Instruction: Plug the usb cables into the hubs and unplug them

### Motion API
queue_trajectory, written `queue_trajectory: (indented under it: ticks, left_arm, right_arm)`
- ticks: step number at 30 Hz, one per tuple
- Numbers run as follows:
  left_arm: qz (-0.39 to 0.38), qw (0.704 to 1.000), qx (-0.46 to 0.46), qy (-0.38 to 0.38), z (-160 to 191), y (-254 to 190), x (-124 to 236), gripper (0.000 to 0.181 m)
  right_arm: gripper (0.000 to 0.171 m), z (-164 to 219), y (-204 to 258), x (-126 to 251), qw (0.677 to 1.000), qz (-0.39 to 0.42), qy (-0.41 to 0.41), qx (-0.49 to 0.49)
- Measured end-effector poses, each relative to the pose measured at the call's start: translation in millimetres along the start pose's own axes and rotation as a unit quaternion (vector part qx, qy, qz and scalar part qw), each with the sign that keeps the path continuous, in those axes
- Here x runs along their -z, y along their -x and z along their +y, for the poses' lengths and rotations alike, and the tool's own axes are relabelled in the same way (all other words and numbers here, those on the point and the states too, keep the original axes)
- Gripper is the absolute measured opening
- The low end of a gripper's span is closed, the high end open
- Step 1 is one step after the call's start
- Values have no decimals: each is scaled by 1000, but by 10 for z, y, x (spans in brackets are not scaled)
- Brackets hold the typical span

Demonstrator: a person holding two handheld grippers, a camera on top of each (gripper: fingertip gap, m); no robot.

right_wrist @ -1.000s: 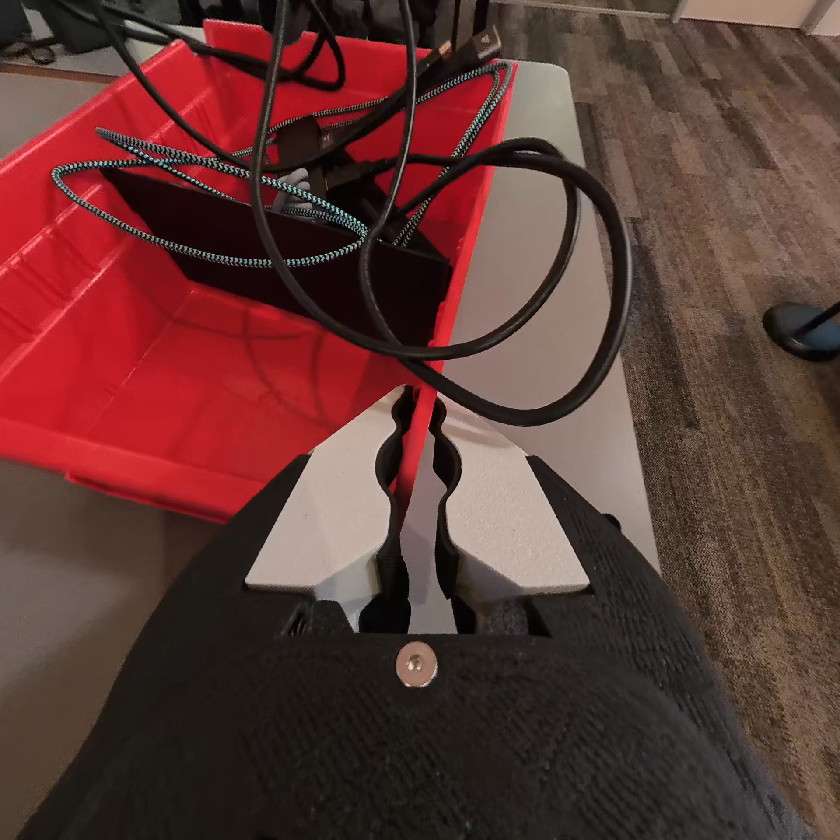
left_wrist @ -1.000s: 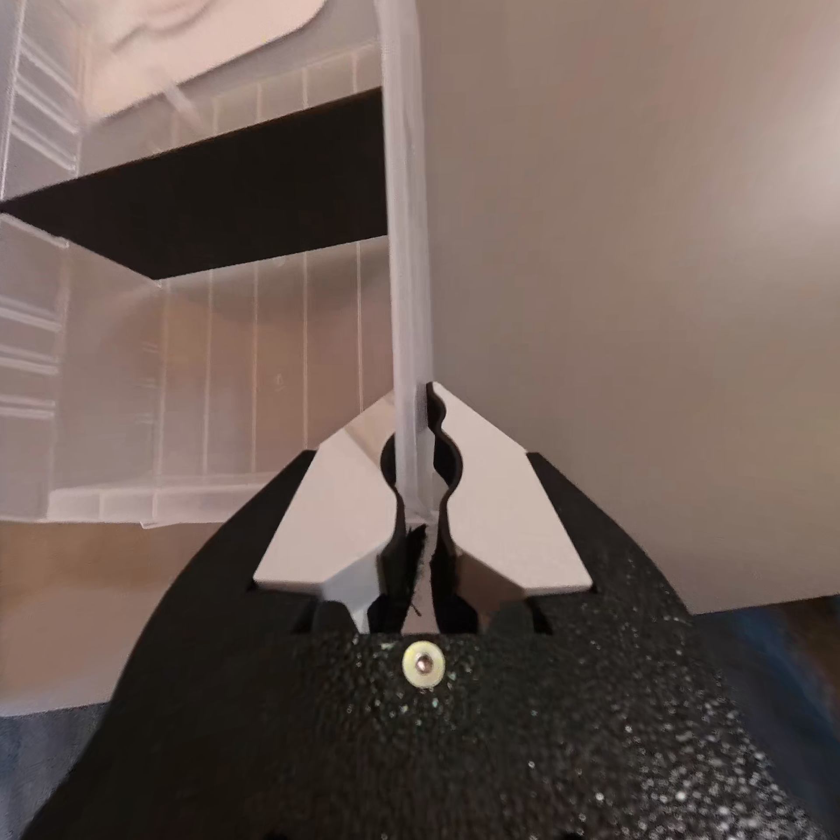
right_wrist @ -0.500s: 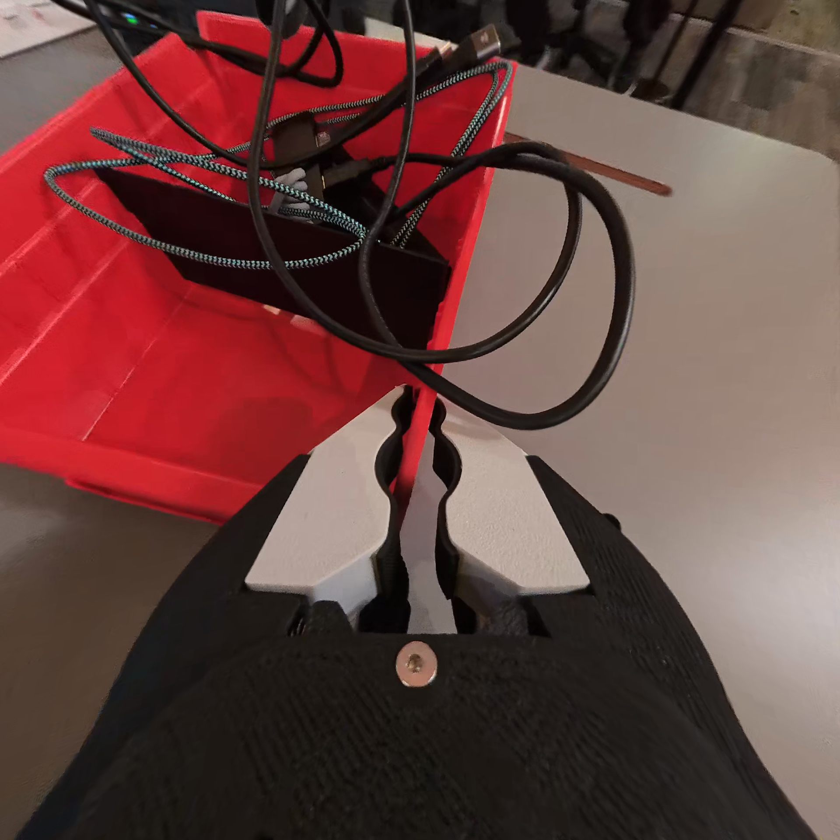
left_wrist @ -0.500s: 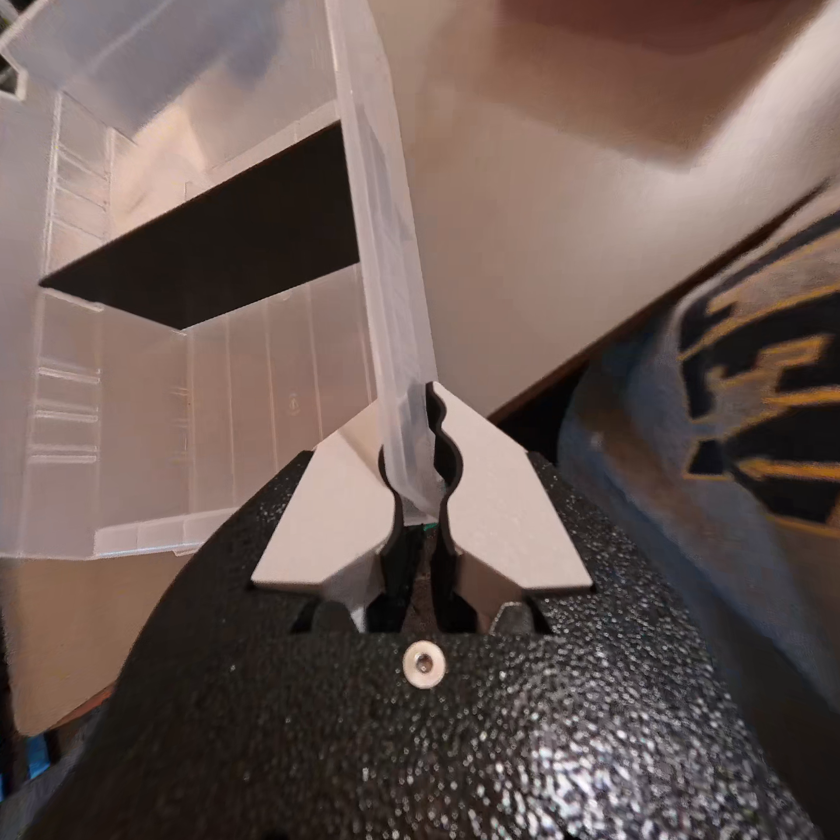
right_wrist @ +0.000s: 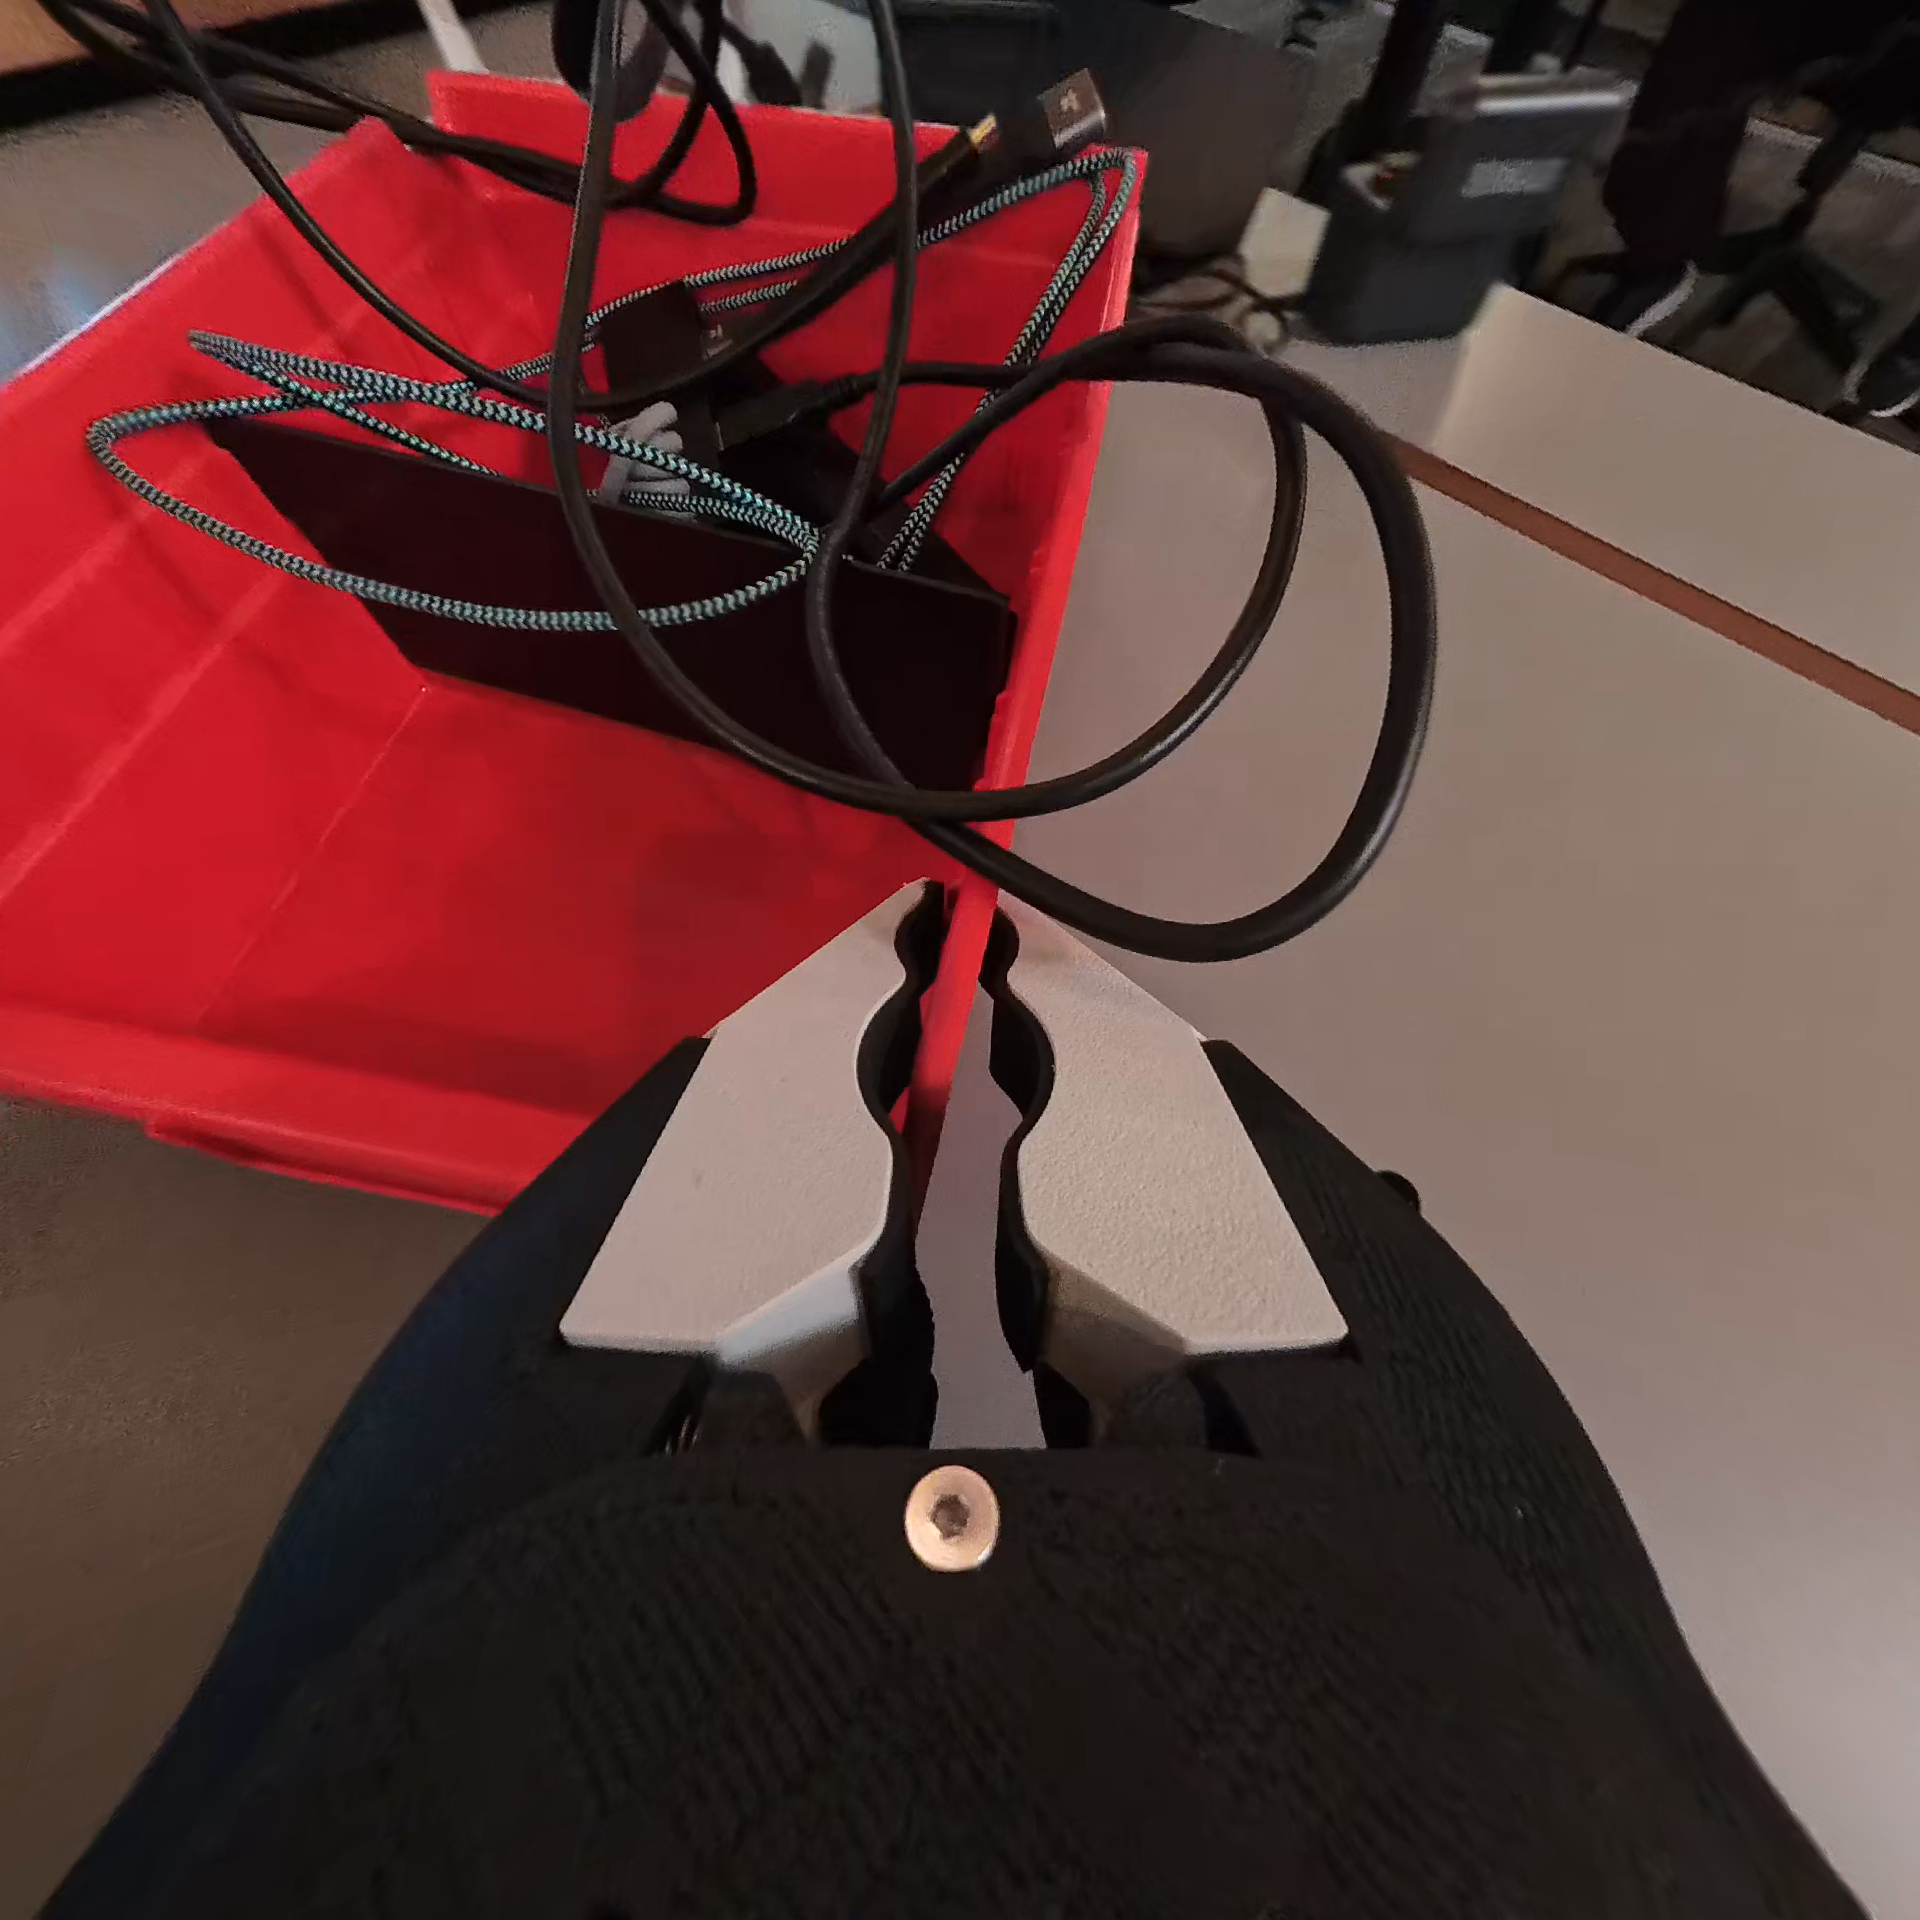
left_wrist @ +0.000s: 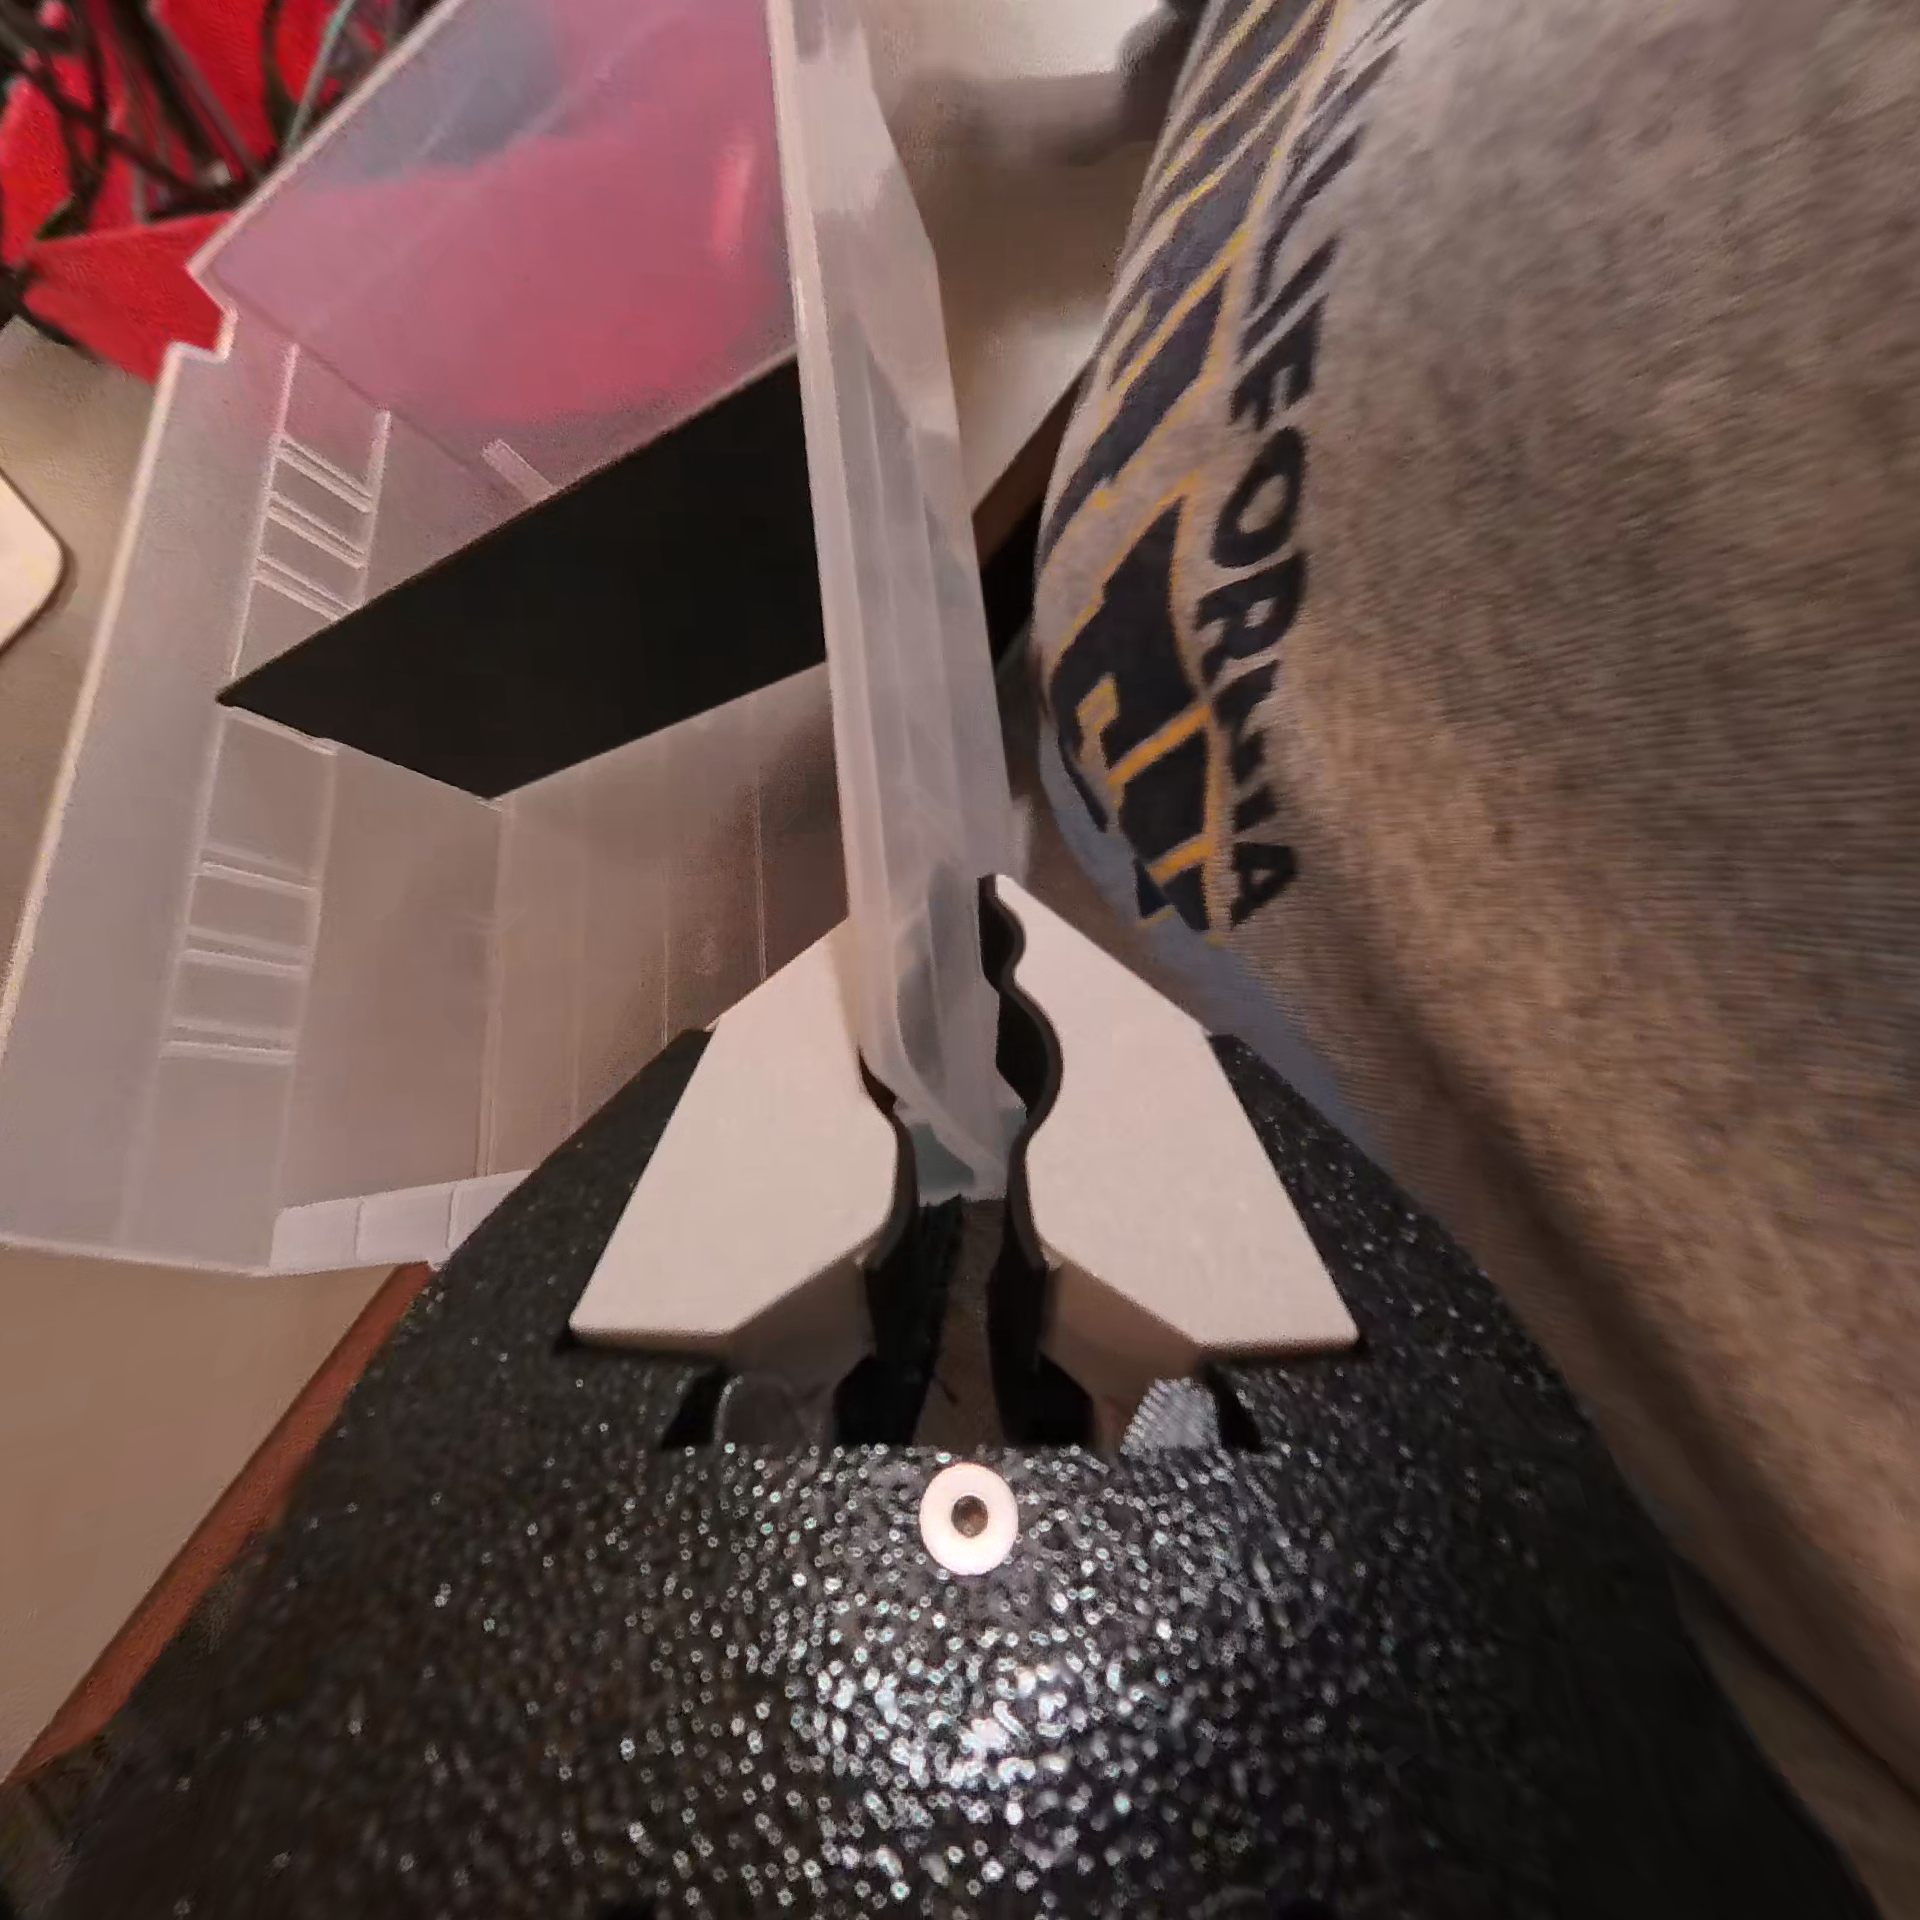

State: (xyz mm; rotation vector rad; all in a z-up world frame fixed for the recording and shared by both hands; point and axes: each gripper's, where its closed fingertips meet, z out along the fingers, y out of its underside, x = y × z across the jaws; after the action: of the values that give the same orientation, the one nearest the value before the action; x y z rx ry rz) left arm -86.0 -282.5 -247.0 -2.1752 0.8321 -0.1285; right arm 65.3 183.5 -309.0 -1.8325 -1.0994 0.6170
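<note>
My right gripper (right_wrist: pixel 961 914) is shut on the right wall of a red bin (right_wrist: pixel 312 852). The bin has a black divider (right_wrist: pixel 665 623); behind it lie tangled black USB cables (right_wrist: pixel 1351 665) and a teal braided cable (right_wrist: pixel 343 582). One black loop hangs over the wall onto the table. Plug ends (right_wrist: pixel 1070 109) stick up at the far rim. No hub is clearly visible. My left gripper (left_wrist: pixel 940 935) is shut on the right wall of a clear plastic bin (left_wrist: pixel 343 935) with a black divider (left_wrist: pixel 540 644) and nothing visible inside. The red bin (left_wrist: pixel 114 281) shows beyond it.
A person's grey sweatshirt (left_wrist: pixel 1507 727) is close on the right of the clear bin. Both bins are over grey tables (right_wrist: pixel 1558 935) with a brown seam (right_wrist: pixel 1662 603). Dark equipment and stands (right_wrist: pixel 1455 187) are beyond the far table edge. One gripper's finger ends stand about 50 cm off the other's.
Both grippers have swung round with their bins still gripped. The left view now faces the person's sweatshirt and the red bin. The right view has turned from the floor to the table and equipment.
</note>
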Motion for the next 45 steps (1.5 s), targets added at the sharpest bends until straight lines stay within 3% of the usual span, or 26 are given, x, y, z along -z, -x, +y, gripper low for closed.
queue_trajectory:
  ticks: [1,8,13,17,20,22,27,30,33,37,41,45]
  left_arm:
    - [1,1000,2,5,-14,-55,72,5]
    - [-62,998,-22,22,-155,-260,434,8]
    - [-105,992,-64,26,-328,-264,656,9]
    - [-109,987,-108,35,-574,-332,872,10]
    - [-114,980,-158,29,-885,-329,980,11]
    - [-118,974,-194,5,-1142,-235,890,13]
    - [-65,965,-238,-90,-1858,47,113,14]
    - [-4,966,-202,-161,-2470,135,-486,14]
    - [40,962,-182,-198,-3046,142,-1152,13]
    - [46,964,-179,-189,-3621,79,-2075,13]
    - [46,974,-155,-157,-3931,46,-3041,12]
    - [30,984,-133,-112,-3947,26,-3816,13]
  right_arm:
    - [4,-58,97,-98,1000,-6,-1,2]
    - [9,-315,731,-528,999,-39,-18,-1]
    - [33,-335,1305,-518,994,-93,-43,22]
    - [49,-278,1702,-239,979,-196,-48,27]
    - [52,-293,1479,181,978,-180,-87,52]
    - [52,-317,1108,494,982,-128,-123,67]
    - [45,-459,-377,1482,971,103,-206,60]
    - [38,-396,-1105,2162,950,187,-248,18]
    - [38,-154,-1568,2795,917,236,-315,-65]
    - [30,245,-2025,3542,867,315,-358,-144]
    - [26,385,-2153,3827,825,283,-440,-212]
    - [29,463,-2208,3669,840,260,-419,-227]
